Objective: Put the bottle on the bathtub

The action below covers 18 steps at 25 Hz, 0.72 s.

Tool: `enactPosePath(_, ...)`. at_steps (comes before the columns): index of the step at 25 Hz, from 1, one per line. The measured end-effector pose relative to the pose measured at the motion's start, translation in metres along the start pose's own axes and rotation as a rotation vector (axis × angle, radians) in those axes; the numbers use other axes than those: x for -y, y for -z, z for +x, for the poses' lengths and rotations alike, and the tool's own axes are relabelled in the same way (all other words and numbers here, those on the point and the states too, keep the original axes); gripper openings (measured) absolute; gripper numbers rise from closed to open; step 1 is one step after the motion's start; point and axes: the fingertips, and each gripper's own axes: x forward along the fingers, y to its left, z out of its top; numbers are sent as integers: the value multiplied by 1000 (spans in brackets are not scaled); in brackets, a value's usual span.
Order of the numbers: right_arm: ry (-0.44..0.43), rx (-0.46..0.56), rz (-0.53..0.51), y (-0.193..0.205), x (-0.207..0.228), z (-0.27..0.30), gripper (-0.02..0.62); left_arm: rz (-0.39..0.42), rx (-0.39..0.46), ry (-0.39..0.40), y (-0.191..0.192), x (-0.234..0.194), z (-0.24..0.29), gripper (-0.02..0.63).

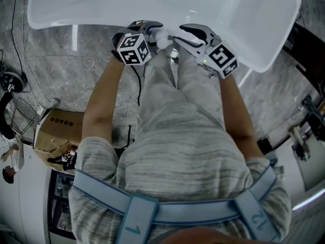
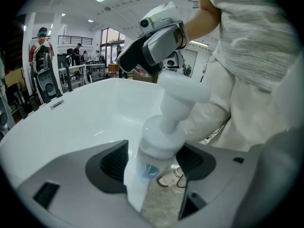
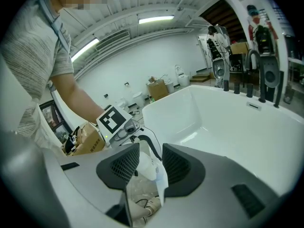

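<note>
A white pump bottle hangs at the near rim of the white bathtub, between my two grippers. In the left gripper view the bottle stands between the jaws of my left gripper, its pump head pointing away. The pads stand wide, with a gap on the left side, and do not press on it. My right gripper has its pads against the bottle from the other side. In the head view the left gripper and the right gripper face each other over the person's legs.
A cardboard box sits on the marble floor at the left, with cables beside it. Dark equipment stands at the right. Black tap fittings line the tub's far rim. The tub basin lies beyond the grippers.
</note>
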Motion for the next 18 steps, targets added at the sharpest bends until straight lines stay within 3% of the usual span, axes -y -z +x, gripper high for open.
enactPosePath(5, -38, 2, -9, -2, -8, 1, 129, -19, 11, -15, -5, -8, 0, 296)
enactPosePath(10, -117, -48, -100, -5, -27, 6, 129, -28, 7, -5, -1, -6, -2, 296)
enactPosePath(18, -142, -251, -485, 19, -51, 26, 129, -48, 11, -9, -3, -4, -3, 296)
